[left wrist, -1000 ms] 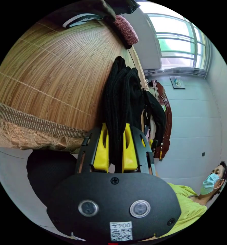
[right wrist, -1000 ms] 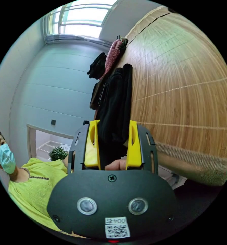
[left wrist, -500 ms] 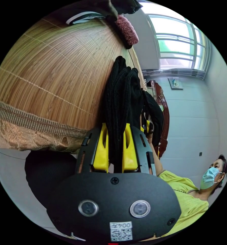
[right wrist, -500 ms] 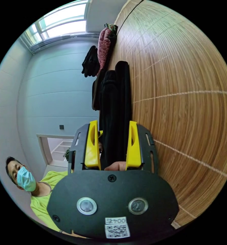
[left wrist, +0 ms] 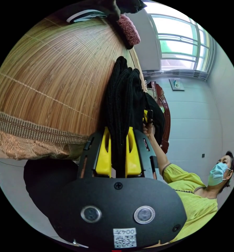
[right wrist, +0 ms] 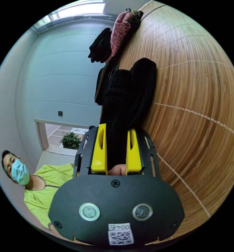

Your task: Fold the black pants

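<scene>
Fabric first: my left gripper (left wrist: pixel 118 134) has its yellow jaws pinched tight on a thick bunch of the ribbed black knit pants (left wrist: pixel 123 92), and my right gripper (right wrist: pixel 116 136) is clamped the same way on another bunch of the pants (right wrist: pixel 127 97). Both bundles rest against the woven bamboo mat (left wrist: pixel 54 78), which lies to the left in the left gripper view and to the right in the right gripper view.

Risk, as I read it: each grip takes several layers at once, so an inner layer could slide out and skew the fold, and dragging the knit may snag it on the mat's slats.

Farther off, a dark red patterned cloth (right wrist: pixel 121 29) sits at the mat's far edge, near other dark clothes (right wrist: pixel 101 48).

Writing: printed code stickers on both gripper housings, which I won't read out.
</scene>
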Demonstrator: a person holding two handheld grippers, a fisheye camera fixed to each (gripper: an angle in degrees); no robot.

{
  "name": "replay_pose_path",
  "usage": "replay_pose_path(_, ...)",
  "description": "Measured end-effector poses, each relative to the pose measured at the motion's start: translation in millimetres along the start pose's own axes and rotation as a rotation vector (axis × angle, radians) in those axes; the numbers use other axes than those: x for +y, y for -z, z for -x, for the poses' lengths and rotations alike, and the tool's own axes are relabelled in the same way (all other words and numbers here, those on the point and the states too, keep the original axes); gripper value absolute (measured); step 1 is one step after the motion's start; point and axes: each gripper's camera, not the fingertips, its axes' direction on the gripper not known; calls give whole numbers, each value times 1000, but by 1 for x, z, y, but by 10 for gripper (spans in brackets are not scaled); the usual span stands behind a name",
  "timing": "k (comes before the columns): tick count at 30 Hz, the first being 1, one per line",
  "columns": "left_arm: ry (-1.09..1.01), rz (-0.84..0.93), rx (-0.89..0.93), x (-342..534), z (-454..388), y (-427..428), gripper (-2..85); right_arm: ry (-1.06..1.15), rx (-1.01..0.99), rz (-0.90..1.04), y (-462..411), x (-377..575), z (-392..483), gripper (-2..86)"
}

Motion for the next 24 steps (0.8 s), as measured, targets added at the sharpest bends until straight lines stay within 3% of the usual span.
replay_pose_path(6, -55, -78, -98, 7, -24, -2, 78, -9, 97, -133, -6, -14, 13, 73)
replay_pose_path(10, -186, -109, -279, 18, -74, -7, 74, 88, 365, -239, -18, 2, 93, 61)
replay_pose_path(15, -365, -66, -408, 39, -140, -26, 74, 238, 667, -201, -42, 24, 196, 59)
replay_pose_path(24, -416, -56, -257, 52, -191, -38, 75, 207, 676, -224, 17, 31, 264, 60)
